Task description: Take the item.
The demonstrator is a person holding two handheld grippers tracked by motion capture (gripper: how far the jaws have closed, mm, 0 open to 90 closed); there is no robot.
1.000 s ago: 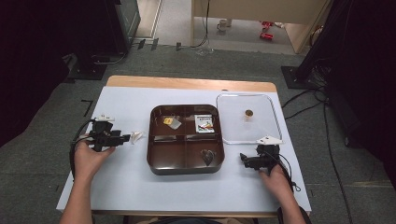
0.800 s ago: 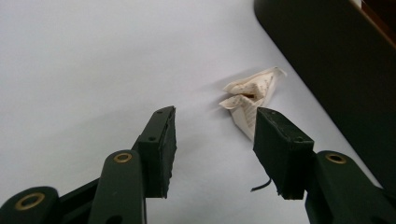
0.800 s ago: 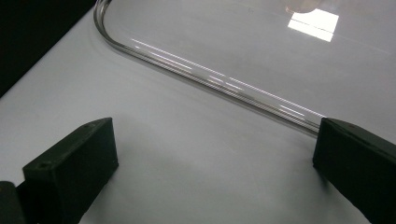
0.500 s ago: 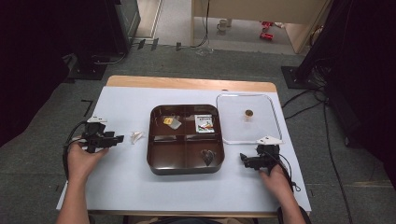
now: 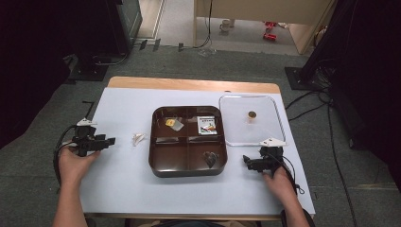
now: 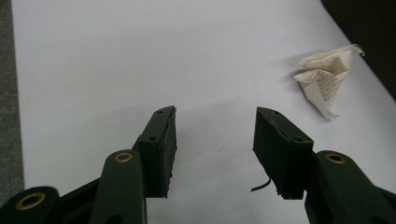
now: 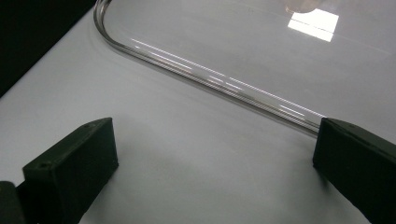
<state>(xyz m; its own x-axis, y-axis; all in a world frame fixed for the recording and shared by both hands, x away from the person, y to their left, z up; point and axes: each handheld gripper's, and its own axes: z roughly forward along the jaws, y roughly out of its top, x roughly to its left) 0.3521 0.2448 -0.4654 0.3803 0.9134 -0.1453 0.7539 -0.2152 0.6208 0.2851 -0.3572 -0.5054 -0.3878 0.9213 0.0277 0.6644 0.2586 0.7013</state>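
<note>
**Crumpled wrapper lies loose on the table, both grippers empty**

The small crumpled white paper wrapper with printed lines lies on the white table, between the left gripper and the dark brown four-compartment tray, just beside the tray's left wall and touching neither. In the left gripper view the wrapper sits ahead and to the right of the black jaws, which stand apart with bare table between them.

The right gripper rests near the tray's lower right corner, its jaws spread wide and empty; in the right gripper view the rounded rim of the clear plastic lid runs across just ahead of them. That lid lies flat to the tray's right.
</note>
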